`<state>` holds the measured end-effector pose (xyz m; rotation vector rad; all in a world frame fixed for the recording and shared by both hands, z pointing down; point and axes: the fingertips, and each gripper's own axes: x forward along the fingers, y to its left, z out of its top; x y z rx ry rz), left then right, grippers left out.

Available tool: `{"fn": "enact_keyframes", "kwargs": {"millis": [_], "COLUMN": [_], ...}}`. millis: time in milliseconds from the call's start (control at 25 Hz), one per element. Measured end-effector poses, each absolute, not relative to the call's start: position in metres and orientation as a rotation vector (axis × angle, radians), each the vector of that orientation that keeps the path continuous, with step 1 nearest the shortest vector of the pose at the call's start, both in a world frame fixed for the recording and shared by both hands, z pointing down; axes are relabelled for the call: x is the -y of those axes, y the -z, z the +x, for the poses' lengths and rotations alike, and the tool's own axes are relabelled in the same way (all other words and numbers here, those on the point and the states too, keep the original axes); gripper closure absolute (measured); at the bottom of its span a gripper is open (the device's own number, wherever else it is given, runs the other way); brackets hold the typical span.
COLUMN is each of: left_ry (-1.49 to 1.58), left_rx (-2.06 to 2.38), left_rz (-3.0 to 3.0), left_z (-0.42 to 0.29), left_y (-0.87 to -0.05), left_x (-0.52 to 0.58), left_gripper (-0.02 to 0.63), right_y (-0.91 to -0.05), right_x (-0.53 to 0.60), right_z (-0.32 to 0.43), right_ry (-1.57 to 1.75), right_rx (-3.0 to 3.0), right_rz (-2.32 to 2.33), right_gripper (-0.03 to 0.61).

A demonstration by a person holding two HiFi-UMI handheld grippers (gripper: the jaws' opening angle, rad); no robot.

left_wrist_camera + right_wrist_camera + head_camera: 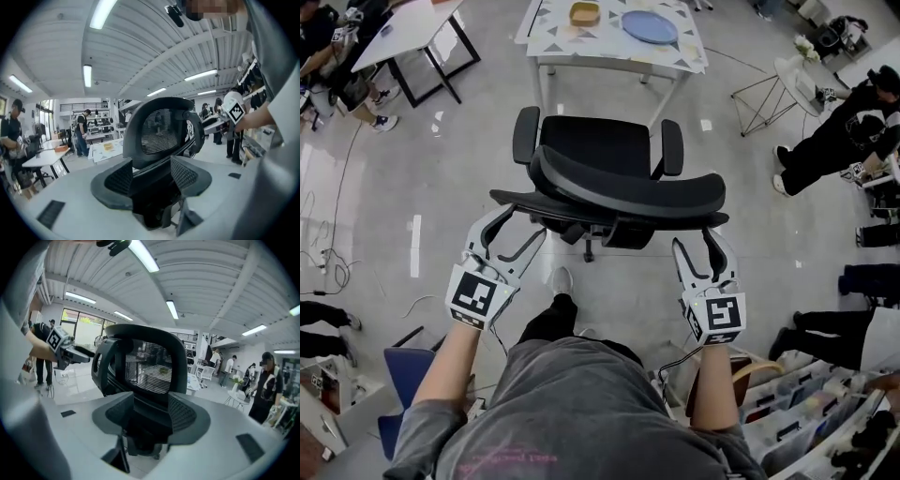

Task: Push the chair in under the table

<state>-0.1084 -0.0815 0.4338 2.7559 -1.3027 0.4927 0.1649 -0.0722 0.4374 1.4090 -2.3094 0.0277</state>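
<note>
One black mesh office chair with padded armrests (609, 183) stands on the glossy grey floor (441, 187), out from the near edge of the white cloth-covered table (581, 58), none of it under the top yet. Its seat faces the table and its curved backrest faces the person, so it points toward the gap between the table legs; the backrest's long span runs left to right in the head view, slightly off square to that edge. Low behind the backrest sit the left gripper (525, 225) at its left end and the right gripper (694, 239) at its right end, each with jaws spread apart and nothing pinched between them; whether the tips touch the backrest's rim I cannot tell. This looks like the approach just before the push. Next, I judge, both must bear evenly on the backrest and drive it straight ahead, easing out the twist so the armrests clear the legs. On the table's far half lie a round blue plate (649, 26) and a small yellow bowl (585, 13).
</note>
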Motion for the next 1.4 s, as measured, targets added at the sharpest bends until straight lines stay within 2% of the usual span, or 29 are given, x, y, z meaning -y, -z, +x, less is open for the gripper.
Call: {"fn": "enact_keyframes", "kwargs": {"millis": [320, 760, 1080, 1400], "left_ry": [-0.924, -1.452, -1.714, -1.802], "left_rx": [1.143, 0.953, 0.999, 1.056], "left_rz": [2.970, 3.034, 2.926, 2.889], "left_z": [-0.112, -0.097, -0.096, -0.093], "left_y": [-0.447, -0.480, -0.498, -0.498], "left_x": [0.102, 0.104, 0.113, 0.125], "left_gripper": [0.362, 0.362, 0.380, 0.388], "right_y": [-0.462, -0.490, -0.507, -0.502], "right_x": [0.088, 0.093, 0.101, 0.115], "right_z": [0.150, 0.166, 0.172, 0.173], "right_ry": [0.188, 0.382, 0.488, 0.505], "right_rx": [2.110, 1.757, 1.701, 1.701], "right_rz": [1.135, 0.916, 0.865, 0.854], "right_gripper": [0.365, 0.365, 0.365, 0.365]}}
